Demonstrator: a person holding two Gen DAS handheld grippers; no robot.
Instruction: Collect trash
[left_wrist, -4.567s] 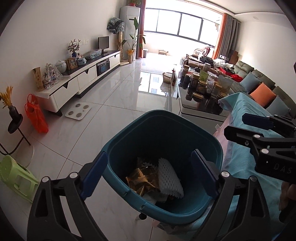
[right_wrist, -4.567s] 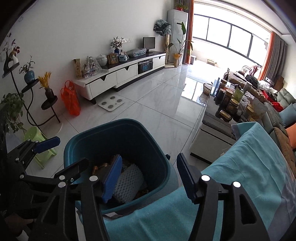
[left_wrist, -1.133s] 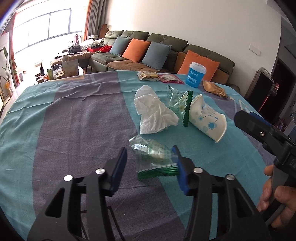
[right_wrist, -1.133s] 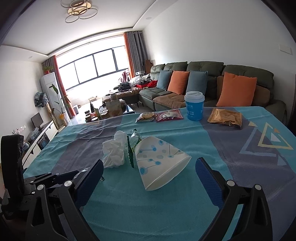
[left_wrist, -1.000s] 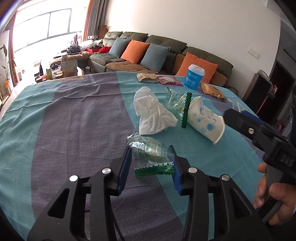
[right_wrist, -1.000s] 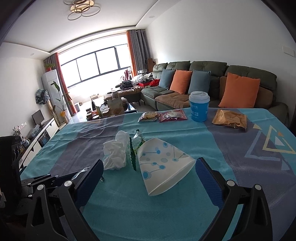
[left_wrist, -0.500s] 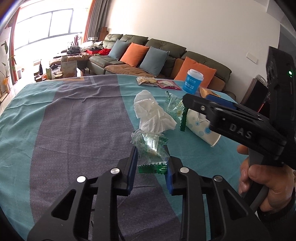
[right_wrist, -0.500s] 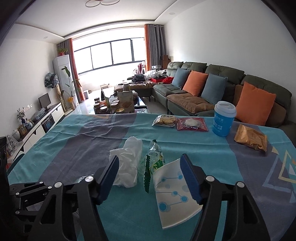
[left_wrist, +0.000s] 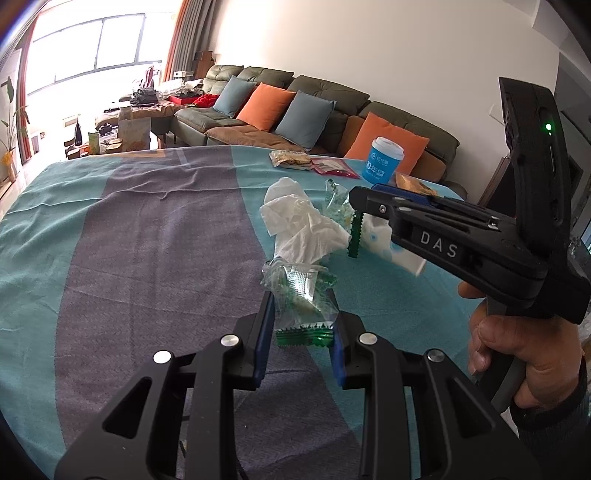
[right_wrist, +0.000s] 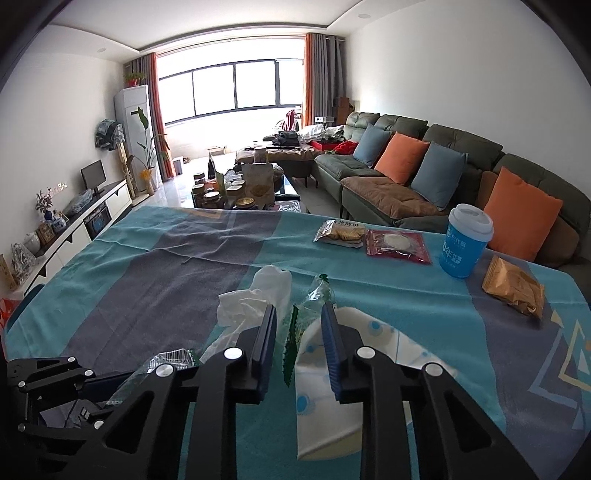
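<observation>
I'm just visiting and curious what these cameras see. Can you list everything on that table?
tablecloth: one, teal with grey bands, covering the table
crumpled tissue: one, white, mid-table
clear green-edged wrapper: one, between the left fingers
second green-edged wrapper: one, between the right fingers
flattened paper cup: one, white with blue dots, beside the tissue
lidded cup: one, blue, far edge
snack packets: three, far edge
left hand-held gripper: closed on a wrapper
right hand-held gripper: nearly closed; grip unclear
</observation>
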